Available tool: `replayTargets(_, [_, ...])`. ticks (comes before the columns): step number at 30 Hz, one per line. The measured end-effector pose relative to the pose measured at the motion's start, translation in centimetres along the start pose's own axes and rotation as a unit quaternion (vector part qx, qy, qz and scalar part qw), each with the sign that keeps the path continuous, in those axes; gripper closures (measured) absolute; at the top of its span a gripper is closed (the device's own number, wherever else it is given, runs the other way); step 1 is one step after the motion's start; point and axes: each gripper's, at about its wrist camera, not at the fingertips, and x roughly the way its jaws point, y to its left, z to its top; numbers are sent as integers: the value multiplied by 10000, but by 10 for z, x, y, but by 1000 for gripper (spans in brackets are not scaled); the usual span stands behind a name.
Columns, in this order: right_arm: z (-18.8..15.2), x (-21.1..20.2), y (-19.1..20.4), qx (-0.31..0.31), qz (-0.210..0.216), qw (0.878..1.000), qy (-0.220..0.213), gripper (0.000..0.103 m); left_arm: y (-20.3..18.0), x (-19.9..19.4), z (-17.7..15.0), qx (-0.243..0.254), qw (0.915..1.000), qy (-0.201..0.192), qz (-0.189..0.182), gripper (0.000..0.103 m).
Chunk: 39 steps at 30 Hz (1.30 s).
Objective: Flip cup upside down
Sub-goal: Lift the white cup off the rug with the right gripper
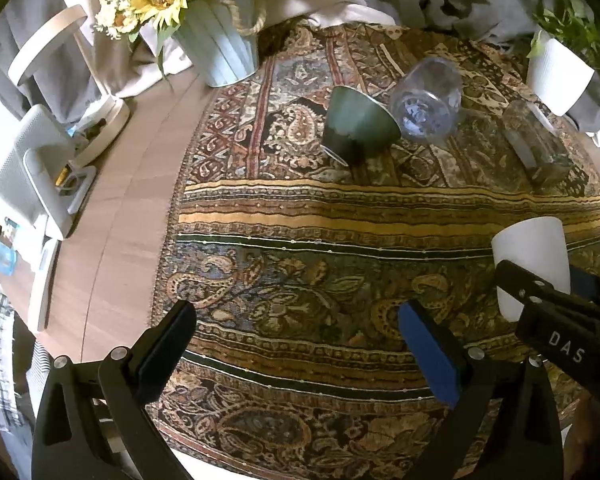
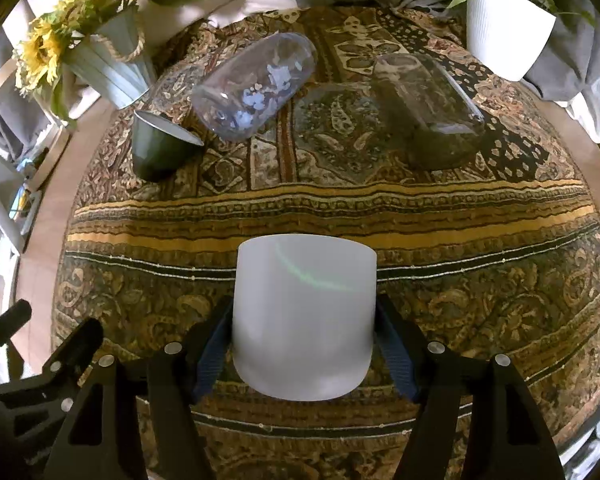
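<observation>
At lower centre, the right claw [image 2: 304, 344] grips the white cup [image 2: 305, 320] by its sides above the patterned cloth [image 2: 480, 216]; the left claw [image 1: 298, 336] hangs released, holding nothing.

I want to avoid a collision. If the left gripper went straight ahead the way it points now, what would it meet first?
Probably the patterned cloth, since the open left gripper looks down at it with nothing between its fingers. Further along that line lies the green cup on its side, but depth is hard to judge here.
</observation>
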Motion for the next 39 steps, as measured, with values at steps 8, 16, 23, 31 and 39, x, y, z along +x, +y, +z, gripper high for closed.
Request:
replayTargets(8, [-6, -49, -4, -29, -18, 9987, -501, 26, -2, -26, 1, -121, 9996, -164, -208, 0])
replayTargets(16, [-15, -108, -38, 187, -382, 9933, -1078, 26, -37, -55, -7, -175, 9974, -350, -607, 0])
replayTargets(23, [-34, -107, -82, 351, -544, 9936, -923, 26, -86, -48, -13, -10, 9944, -265, -1020, 0])
replayTargets(31, [-45, -91, -123, 503, -547, 9954, -598, 26, -128, -31, -11, 119, 9948, -233, -980, 0])
replayTargets(39, [-44, -76, -139, 452, -518, 9967, -430, 26, -138, -14, -8, 22, 9961, -296, -832, 6])
